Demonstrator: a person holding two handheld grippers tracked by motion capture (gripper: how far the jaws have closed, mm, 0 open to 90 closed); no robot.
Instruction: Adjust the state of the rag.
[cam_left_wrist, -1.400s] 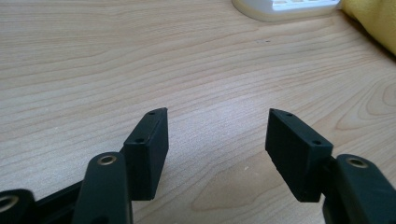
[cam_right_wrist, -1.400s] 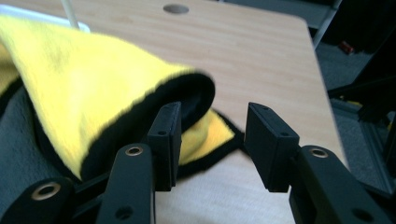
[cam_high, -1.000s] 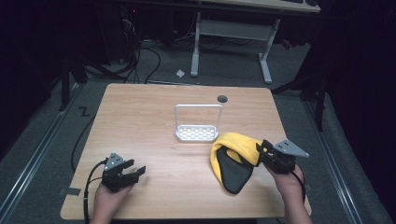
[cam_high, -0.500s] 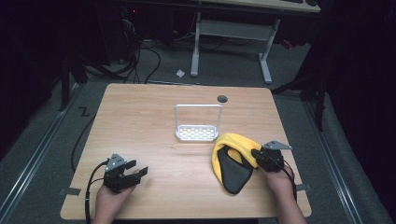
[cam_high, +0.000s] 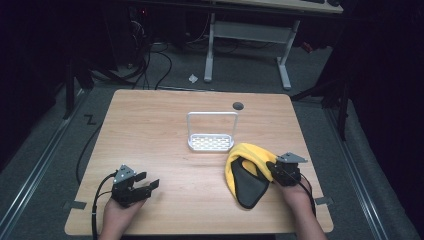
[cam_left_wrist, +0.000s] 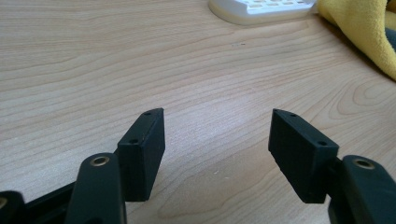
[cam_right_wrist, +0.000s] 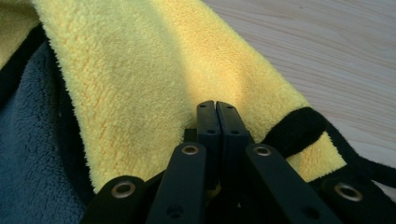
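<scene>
A yellow cloth (cam_high: 246, 153) with a dark grey inner side and black trim lies crumpled on the wooden table (cam_high: 150, 125), right of centre; it also shows as the cloth (cam_right_wrist: 140, 70) and the cloth (cam_left_wrist: 364, 28). My right gripper (cam_high: 272, 168) sits low at its right edge. The right gripper (cam_right_wrist: 215, 105) has its jaws pressed together on the cloth near the trimmed edge. My left gripper (cam_high: 149, 180) rests near the front left of the table. In its own view the left gripper (cam_left_wrist: 217, 135) stands wide open over bare wood with nothing between its jaws.
A small white rack (cam_high: 211, 142) with a tall wire handle stands mid-table just behind the cloth; the rack (cam_left_wrist: 261, 9) lies ahead of the left gripper. A round black hole (cam_high: 238, 105) sits near the far edge. Desk legs and cables are on the floor beyond.
My right gripper has come down onto the cloth's right edge and its jaws have closed. The left gripper has stayed where it was, open.
</scene>
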